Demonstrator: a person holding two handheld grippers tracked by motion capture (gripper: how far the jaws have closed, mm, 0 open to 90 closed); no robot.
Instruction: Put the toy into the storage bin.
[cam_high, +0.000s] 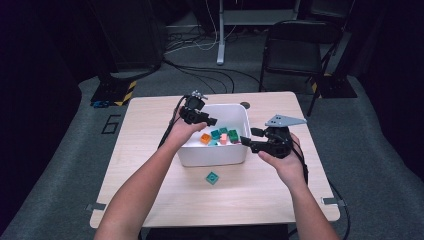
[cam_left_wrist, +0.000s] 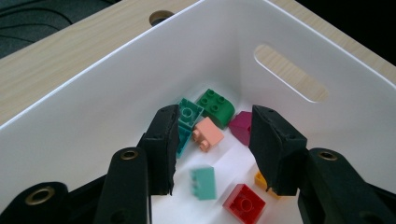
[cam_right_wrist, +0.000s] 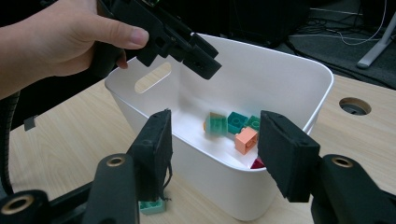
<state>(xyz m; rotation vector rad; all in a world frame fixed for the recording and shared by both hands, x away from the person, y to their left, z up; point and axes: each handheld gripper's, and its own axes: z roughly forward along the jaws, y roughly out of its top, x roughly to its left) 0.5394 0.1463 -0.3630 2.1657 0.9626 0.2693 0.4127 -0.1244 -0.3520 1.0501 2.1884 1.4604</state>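
My left gripper (cam_high: 202, 119) hangs over the left side of the white bin (cam_high: 212, 157), its jaws open and nothing between the pads (cam_left_wrist: 163, 140). Below them a mint brick (cam_left_wrist: 204, 183) shows blurred inside the bin, touching neither pad. On the bin floor lie a salmon brick (cam_left_wrist: 208, 134), a green brick (cam_left_wrist: 215, 106), a teal brick (cam_left_wrist: 187, 116), a magenta brick (cam_left_wrist: 242, 127), a red brick (cam_left_wrist: 243, 203) and an orange brick (cam_high: 205, 138). My right gripper (cam_high: 248, 137) stands open and empty just outside the bin's right wall (cam_right_wrist: 224, 182).
A loose teal brick (cam_high: 212, 177) lies on the wooden table (cam_high: 150, 165) in front of the bin. A round cable hole (cam_high: 244, 105) sits behind the bin. A black chair (cam_high: 295, 45) and floor cables stand beyond the table.
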